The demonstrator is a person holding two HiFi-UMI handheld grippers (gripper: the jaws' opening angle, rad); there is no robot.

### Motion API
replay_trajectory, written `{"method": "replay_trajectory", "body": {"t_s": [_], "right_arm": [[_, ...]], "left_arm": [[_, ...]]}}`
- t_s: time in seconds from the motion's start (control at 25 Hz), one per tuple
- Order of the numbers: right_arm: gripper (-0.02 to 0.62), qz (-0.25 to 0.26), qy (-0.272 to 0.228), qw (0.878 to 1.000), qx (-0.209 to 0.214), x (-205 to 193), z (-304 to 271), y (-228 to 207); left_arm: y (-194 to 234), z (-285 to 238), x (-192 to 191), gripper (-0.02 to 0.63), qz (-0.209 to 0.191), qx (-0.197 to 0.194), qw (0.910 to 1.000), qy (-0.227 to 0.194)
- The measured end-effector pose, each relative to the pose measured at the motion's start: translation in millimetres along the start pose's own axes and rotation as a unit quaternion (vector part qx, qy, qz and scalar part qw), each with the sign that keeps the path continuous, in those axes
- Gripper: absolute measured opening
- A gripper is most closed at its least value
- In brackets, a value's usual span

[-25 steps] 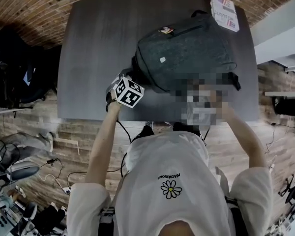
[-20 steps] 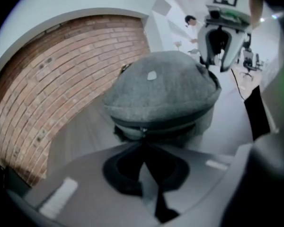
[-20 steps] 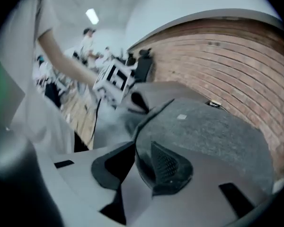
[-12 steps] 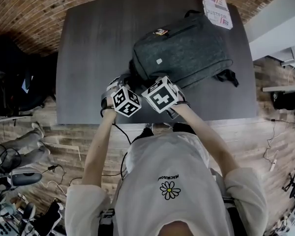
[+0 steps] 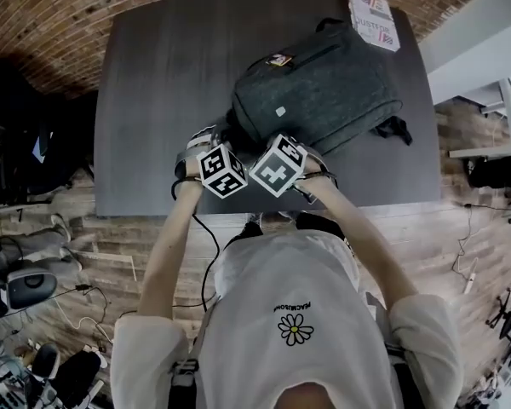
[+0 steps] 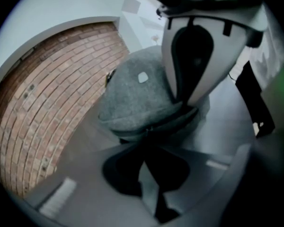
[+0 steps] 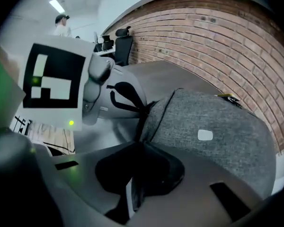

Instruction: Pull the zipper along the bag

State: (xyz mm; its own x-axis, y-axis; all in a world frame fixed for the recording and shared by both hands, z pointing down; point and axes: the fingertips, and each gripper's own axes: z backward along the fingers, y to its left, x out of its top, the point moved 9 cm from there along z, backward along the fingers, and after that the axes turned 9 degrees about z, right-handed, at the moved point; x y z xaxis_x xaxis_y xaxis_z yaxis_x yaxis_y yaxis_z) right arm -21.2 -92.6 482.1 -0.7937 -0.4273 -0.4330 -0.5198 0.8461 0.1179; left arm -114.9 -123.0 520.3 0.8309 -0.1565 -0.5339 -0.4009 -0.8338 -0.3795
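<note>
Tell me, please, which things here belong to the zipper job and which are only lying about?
For the job:
- backpack
- left gripper, shut on its near edge
- right gripper, jaws just closed further, on its zip seam

Lying about:
- printed box at the far corner of the table, beside the backpack

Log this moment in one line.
left hand-held gripper: shut on grey felt backpack near edge | right hand-held gripper: jaws just closed, pinching same edge | backpack on dark grey table
</note>
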Motion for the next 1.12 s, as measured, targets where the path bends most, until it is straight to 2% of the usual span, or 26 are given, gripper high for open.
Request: {"method": "replay_trajectory", "body": {"t_s": [0.12,0.28,0.44,0.64,0.72,0.88,1.04,1.12], "right_arm": [[0.015,0.035,0.013,0.999,-0.004,-15,8,7],[0.015,0.047,0.024,0.998,0.022,-41,23,9],[0.015,0.091,0.040,0.995,0.020,-69,39,19],[0.014,0.130,0.074,0.988,0.045,-110,62,26],[0.015,0.116,0.082,0.989,0.051,-132,72,23],[0.017,0.052,0.089,0.994,0.037,-164,86,9],[0.036,0.001,0.072,0.997,0.015,-166,92,9],[0.064,-0.028,0.039,0.999,-0.008,-155,94,13]], "left_arm": [[-3,1,4,0.015,0.014,-0.013,0.9998,0.002],[-1,1,2,0.015,0.023,-0.012,0.9996,0.013],[-1,-8,11,0.017,0.004,-0.012,0.9998,0.015],[0,-29,29,0.015,0.017,-0.013,0.9998,0.006],[-2,-37,40,0.018,0.019,-0.020,0.9996,-0.002],[-19,-40,56,0.014,-0.007,-0.036,0.9991,-0.022],[-24,-35,58,0.008,-0.001,-0.037,0.9989,-0.030],[-20,-33,57,0.008,0.007,-0.033,0.9989,-0.033]]}}
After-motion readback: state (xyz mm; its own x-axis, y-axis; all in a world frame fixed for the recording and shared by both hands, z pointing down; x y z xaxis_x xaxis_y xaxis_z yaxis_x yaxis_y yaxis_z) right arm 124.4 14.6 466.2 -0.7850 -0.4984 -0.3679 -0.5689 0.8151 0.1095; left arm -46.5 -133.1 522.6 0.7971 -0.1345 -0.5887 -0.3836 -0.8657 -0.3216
